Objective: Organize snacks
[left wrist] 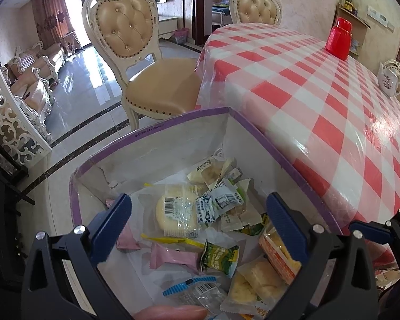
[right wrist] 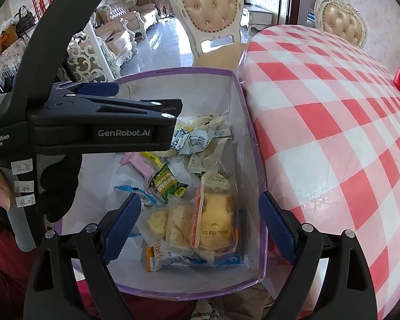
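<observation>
1. We've got the checked table (right wrist: pixel 333 122) bare, with two red cups (left wrist: pixel 338 40) at its far edge.
2. All the snacks sit in the purple-rimmed box (right wrist: pixel 173 73) off the table's near corner.
3. Left gripper (left wrist: pixel 197 218) and right gripper (right wrist: pixel 200 216) both hover over it, fingers apart and empty.
4. Our worry: slick, overlapping wrappers may slip, or two pink bars (left wrist: pixel 173 258) lift together.

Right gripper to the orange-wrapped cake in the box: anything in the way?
Nothing visible. The right gripper hangs open over the box, and the cake lies on top of the other snacks between its jaws.
</observation>
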`<state>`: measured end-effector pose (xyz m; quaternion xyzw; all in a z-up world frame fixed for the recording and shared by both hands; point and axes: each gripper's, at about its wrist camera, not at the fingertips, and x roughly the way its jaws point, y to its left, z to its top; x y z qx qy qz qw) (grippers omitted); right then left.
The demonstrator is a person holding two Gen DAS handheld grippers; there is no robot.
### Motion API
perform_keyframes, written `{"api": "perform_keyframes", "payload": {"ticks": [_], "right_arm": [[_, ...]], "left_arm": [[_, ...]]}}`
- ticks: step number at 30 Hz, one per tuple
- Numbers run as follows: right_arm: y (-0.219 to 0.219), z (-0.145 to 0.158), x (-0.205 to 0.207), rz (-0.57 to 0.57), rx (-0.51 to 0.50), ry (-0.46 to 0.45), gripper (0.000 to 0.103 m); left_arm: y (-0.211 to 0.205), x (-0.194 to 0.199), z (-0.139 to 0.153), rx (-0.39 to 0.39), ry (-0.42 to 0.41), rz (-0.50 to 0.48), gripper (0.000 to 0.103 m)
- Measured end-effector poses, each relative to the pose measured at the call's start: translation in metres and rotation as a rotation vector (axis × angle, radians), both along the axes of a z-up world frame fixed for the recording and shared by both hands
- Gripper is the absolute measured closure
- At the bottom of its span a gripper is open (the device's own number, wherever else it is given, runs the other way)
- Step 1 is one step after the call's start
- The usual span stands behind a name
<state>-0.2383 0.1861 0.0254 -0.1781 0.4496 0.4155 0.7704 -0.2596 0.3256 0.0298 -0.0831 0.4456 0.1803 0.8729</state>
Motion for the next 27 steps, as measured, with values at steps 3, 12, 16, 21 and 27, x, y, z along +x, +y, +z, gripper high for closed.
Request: {"api": "perform_keyframes", "payload": {"ticks": [3,12,16,21,27], "right_arm": [[-0.0002,-0.0005,0.0001,0.0,-0.001,0.003,0.016],[-0.0005,-0.0012,0.0004,-0.002,-0.001,0.006,0.016],[-0.0014,-0.0014,0.0011,-0.006,0.001,0.007,0.016],[-0.0012,-0.0013,0.0016,-0.006,0.001,0.009,0.016],[-0.0023,-0.0007,0.0034,-0.014,0.004,0.011,0.016]], "left_arm": [[0.0001,0.0011,-0.0016,-0.002,0.006,-0.004,0.002],[-0.0002,0.0042,-0.0041,0.001,0.024,-0.003,0.002],[-0.0003,0.0048,-0.0042,0.004,0.029,-0.004,0.002],[-0.003,0.0056,-0.0035,0.022,0.032,-0.01,0.002],[-0.0052,0.0061,-0.0013,0.034,0.034,-0.015,0.002]]}}
